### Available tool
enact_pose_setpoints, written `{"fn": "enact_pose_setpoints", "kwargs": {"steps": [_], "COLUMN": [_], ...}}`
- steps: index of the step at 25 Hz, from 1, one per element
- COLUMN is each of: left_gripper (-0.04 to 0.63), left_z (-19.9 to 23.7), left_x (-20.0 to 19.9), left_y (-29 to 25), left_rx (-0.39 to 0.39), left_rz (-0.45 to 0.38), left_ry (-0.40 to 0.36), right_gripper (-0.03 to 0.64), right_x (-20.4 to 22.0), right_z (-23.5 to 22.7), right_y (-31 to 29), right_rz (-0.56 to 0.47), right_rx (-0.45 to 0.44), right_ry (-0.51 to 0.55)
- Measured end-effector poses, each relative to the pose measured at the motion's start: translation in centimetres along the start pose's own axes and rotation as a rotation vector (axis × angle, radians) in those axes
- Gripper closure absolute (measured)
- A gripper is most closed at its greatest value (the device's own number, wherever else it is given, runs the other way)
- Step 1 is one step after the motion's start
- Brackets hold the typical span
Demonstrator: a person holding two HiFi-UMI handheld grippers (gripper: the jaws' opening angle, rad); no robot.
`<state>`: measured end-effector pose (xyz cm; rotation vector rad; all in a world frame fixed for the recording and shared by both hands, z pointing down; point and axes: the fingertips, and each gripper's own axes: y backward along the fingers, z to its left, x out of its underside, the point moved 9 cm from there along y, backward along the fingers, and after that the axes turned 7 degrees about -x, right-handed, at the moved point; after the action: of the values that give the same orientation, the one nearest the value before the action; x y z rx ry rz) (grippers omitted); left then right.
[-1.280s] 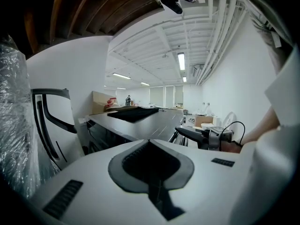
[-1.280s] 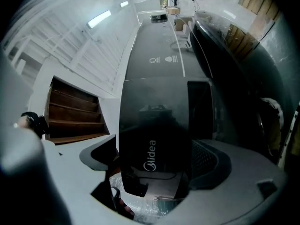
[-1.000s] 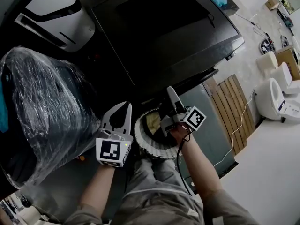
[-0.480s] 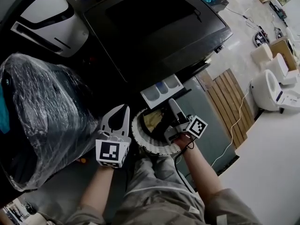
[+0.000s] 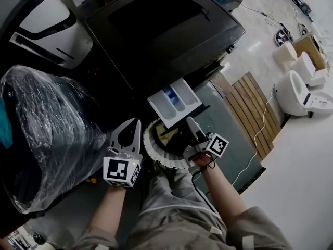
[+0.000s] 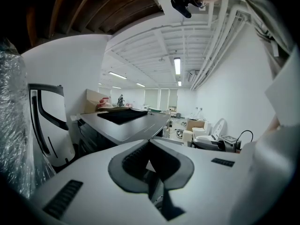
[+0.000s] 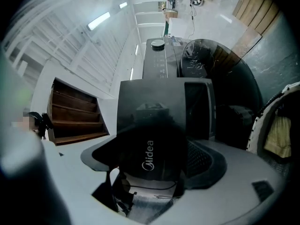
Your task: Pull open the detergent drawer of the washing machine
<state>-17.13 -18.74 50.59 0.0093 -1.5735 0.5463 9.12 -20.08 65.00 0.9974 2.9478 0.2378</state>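
The black washing machine [image 5: 166, 30] fills the upper middle of the head view. Its detergent drawer [image 5: 174, 102] stands pulled out, showing white and blue compartments. My right gripper [image 5: 190, 123] is shut on the drawer's black front panel [image 7: 154, 125], which carries a logo and sits between the jaws in the right gripper view [image 7: 152, 172]. My left gripper [image 5: 136, 122] hovers to the left of the drawer, apart from it. Its jaws meet with nothing between them in the left gripper view [image 6: 149, 142].
The round washer door [image 5: 156, 152] hangs open below the drawer, between my grippers. A bulky plastic-wrapped object [image 5: 47, 129] stands at the left, a white appliance [image 5: 44, 20] at upper left. Wooden slats [image 5: 255, 113] and white toilets [image 5: 296, 92] lie at the right.
The drawer has slid from closed to well out of the machine. My right gripper has drawn back toward the person with its front panel. The left gripper has hardly moved.
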Motion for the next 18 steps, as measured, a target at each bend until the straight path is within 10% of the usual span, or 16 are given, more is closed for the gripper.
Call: {"fn": "enact_pose_setpoints", "kwargs": {"steps": [10,18], "left_gripper": [0.58,0.58], "left_z": [-1.0,-1.9], "left_x": [-1.5,-3.4], "left_y": [1.2,2.0], "left_rx": [0.022,0.024], "left_rz": [0.008,-0.011], "left_ry": [0.026,-0.011], "right_gripper": [0.161,0.164], "right_x": [0.0,-2.0], "right_z": [0.2,5.2], "right_y": [1.0,3.2], "right_rz": [0.006,0.079], "right_rx": [0.057,0.2], "right_ry": [0.034,0.278]}}
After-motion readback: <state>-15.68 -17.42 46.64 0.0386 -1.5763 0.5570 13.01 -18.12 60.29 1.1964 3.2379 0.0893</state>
